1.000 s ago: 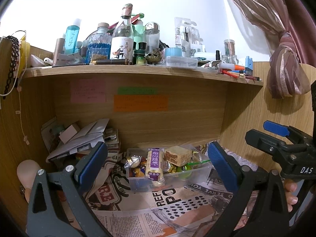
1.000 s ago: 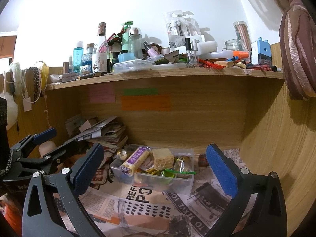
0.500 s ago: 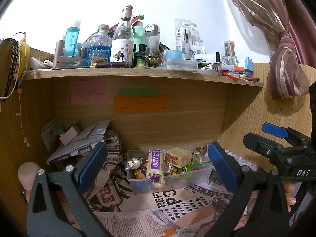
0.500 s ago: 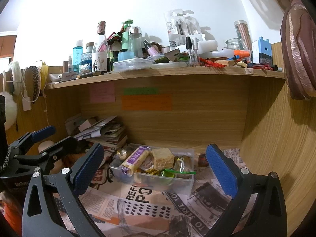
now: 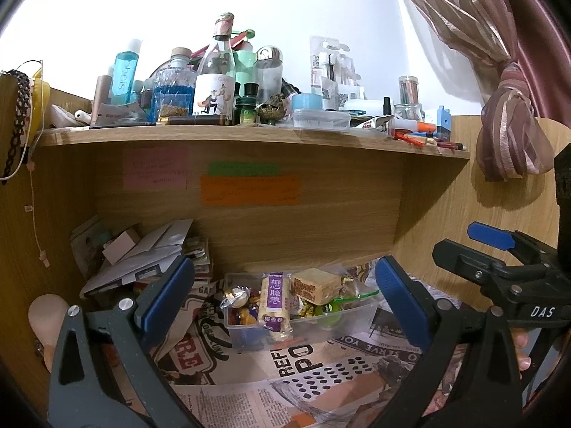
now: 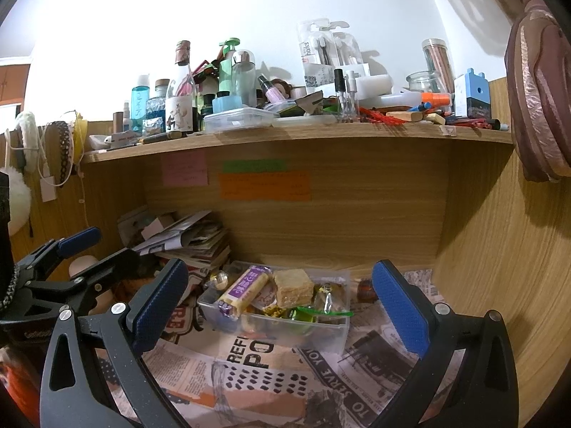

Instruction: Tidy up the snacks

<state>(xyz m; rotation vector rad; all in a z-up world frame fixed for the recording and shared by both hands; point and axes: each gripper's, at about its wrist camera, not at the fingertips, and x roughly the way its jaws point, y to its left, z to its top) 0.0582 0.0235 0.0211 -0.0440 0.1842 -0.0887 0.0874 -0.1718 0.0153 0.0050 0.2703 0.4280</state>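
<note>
A clear plastic box (image 5: 351,317) (image 6: 332,331) full of snacks sits on newspaper under a wooden shelf. A purple-wrapped roll (image 5: 274,301) (image 6: 244,290) and a tan cake block (image 5: 316,283) (image 6: 293,287) lie on top of the heap. My left gripper (image 5: 283,299) is open and empty, held back from the box. My right gripper (image 6: 280,301) is open and empty too, also short of the box. Each gripper shows at the edge of the other's view: the right one (image 5: 499,260) and the left one (image 6: 71,249).
A pile of papers and envelopes (image 5: 142,253) (image 6: 185,239) leans at the back left. One dark wrapped snack (image 6: 365,289) lies on the newspaper right of the box. The upper shelf (image 5: 249,135) is crowded with bottles and jars. A tied curtain (image 5: 514,132) hangs right.
Both grippers have drifted slightly, the views shifting a little. Nothing was taken hold of or let go.
</note>
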